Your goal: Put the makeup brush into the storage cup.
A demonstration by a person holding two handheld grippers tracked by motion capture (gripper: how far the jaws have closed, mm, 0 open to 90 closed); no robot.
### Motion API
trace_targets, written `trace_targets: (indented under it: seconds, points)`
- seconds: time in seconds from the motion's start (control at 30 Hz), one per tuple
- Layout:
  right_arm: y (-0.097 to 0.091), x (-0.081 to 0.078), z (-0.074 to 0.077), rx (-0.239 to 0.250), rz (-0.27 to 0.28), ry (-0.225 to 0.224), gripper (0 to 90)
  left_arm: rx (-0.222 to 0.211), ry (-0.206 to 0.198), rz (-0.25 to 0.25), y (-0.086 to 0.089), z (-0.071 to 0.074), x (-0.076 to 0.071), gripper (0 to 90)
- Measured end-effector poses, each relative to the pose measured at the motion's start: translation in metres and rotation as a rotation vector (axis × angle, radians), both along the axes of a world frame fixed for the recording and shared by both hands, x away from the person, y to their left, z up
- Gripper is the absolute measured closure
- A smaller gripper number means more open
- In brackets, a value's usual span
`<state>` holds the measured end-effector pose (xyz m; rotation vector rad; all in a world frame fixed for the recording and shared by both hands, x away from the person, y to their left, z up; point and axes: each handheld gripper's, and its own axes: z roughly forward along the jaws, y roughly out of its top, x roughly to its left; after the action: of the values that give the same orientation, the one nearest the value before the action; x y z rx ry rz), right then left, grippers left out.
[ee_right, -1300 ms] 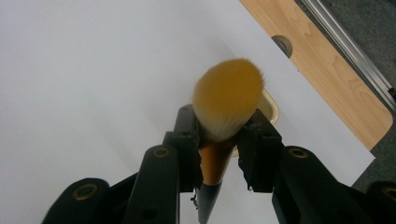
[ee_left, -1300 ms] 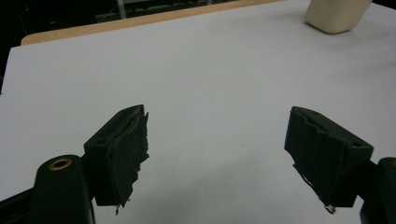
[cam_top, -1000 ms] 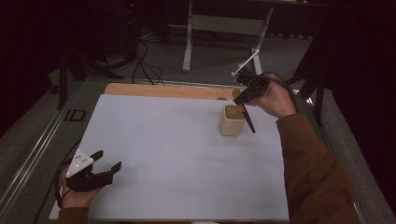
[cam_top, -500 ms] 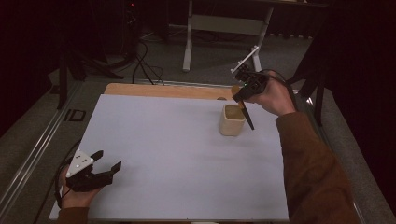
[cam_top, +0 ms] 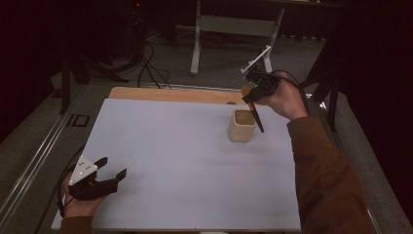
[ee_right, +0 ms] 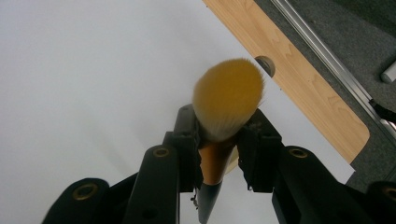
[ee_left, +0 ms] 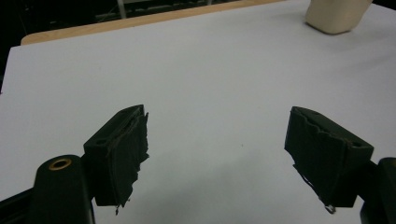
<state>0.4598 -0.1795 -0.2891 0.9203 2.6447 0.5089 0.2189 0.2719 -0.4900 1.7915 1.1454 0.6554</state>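
From the high view, the right tool (cam_top: 255, 93) sits at about two o'clock over the worktop (cam_top: 185, 146), held in the person's right hand (cam_top: 287, 100), and its jaws are clamped on a brush (cam_top: 255, 117). The brush slants down from the tool: its dark handle runs toward five o'clock and its tip passes just beside the right rim of a cream cup (cam_top: 242, 125), which stands upright on the white sheet at roughly one o'clock from the sheet's middle; whether the handle touches the cup cannot be told. In the right gripper view the two pads press on the brush's copper-coloured ferrule (ee_right: 215, 161), with the orange-yellow bristle head (ee_right: 229, 98) rising above the jaws at twelve o'clock. The left tool (cam_top: 100, 179) rests at about seven o'clock near the front left corner of the sheet, in the person's left hand (cam_top: 80, 204); the left gripper view shows its jaws standing wide apart with bare white sheet between them, well apart from the cup at the top right.
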Motion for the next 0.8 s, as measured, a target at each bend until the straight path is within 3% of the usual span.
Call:
trace_targets:
  seconds: [0.8]
  points:
    - [0.009, 0.002, 0.011, 0.026, 0.001, -0.06, 69.8, -0.001, 0.0, -0.001, 0.0, 0.0, 0.0, 21.4]
